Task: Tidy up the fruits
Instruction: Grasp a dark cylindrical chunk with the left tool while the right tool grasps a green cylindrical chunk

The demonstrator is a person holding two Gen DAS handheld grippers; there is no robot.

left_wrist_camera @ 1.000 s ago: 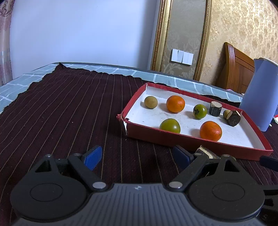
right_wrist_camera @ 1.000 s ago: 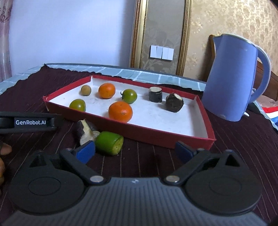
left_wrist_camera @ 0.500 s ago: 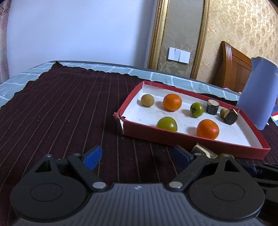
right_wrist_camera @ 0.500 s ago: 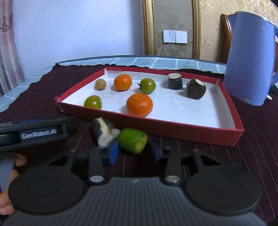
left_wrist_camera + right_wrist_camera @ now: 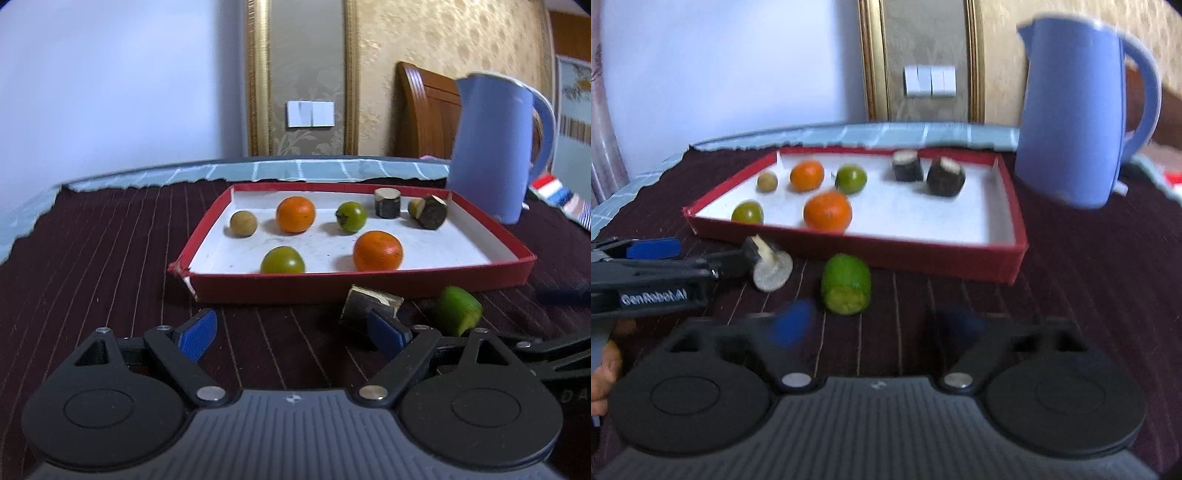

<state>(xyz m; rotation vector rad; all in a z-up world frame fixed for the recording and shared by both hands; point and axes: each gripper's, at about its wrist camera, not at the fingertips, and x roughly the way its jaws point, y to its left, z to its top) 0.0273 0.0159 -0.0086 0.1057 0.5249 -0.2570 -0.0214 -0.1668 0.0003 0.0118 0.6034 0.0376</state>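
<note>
A red tray [image 5: 362, 286] with a white floor holds two oranges [image 5: 295, 214], two green fruits [image 5: 282, 260], a tan ball [image 5: 243, 223] and two dark stubs [image 5: 387, 203]. On the cloth in front of it lie a dark cut piece [image 5: 369, 301] and a green cut piece [image 5: 846, 284]. My left gripper [image 5: 291, 332] is open, and its right fingertip is close to the dark piece. My right gripper [image 5: 877, 326] is blurred, its jaws opening wide. The green piece lies just beyond its tips, not between them.
A blue kettle [image 5: 1078, 110] stands right of the tray [image 5: 857, 245]. My left gripper [image 5: 657, 280] reaches in from the left edge of the right wrist view, with a person's hand [image 5: 602, 373] below it. Dark striped cloth [image 5: 110, 258] covers the table, with a wooden chair [image 5: 424, 110] behind.
The right gripper's jaws narrowed half a second ago and now stand wide apart; the green piece stays on the cloth. The left view swung right, bringing both loose pieces into sight.
</note>
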